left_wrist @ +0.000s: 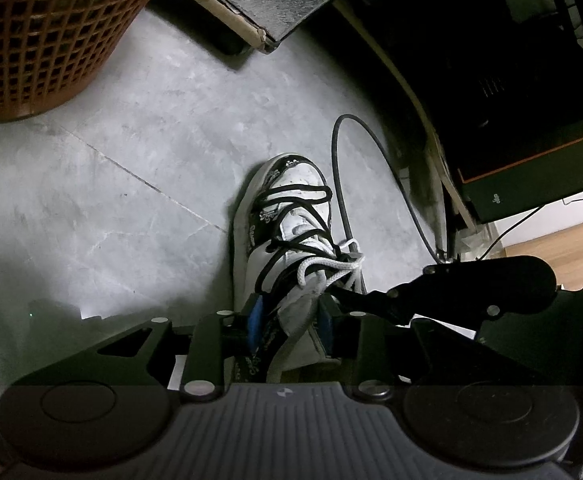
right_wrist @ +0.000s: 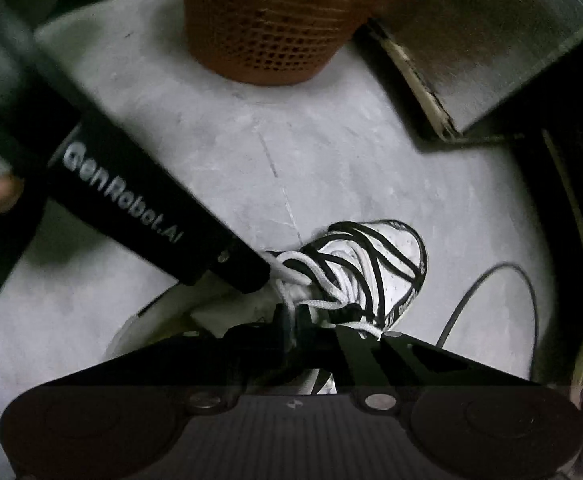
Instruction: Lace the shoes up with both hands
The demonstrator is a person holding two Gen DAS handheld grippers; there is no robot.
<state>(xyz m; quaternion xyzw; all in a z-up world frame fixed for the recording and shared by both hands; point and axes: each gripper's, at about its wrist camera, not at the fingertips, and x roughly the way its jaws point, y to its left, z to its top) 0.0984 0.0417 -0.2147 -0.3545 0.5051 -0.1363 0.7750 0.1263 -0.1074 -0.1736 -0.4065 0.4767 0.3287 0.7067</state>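
Left tongs (left_wrist: pixel 289 322) straddle shoe (left_wrist: pixel 287 216) tongue, blue pads apart, tongue between, contact unclear. Right tongs (right_wrist: pixel 291 320) near together at white lace (right_wrist: pixel 323 280); grip unclear. Shoe on floor (left_wrist: pixel 131 160), near basket (left_wrist: pixel 39 36). Lace half threaded, loose at collar: mid-lacing. Next: firm hold on lace end, steady pull.

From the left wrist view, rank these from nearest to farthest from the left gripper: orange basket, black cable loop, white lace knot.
1. white lace knot, just ahead of the left gripper
2. black cable loop, ahead, slightly right
3. orange basket, far upper left
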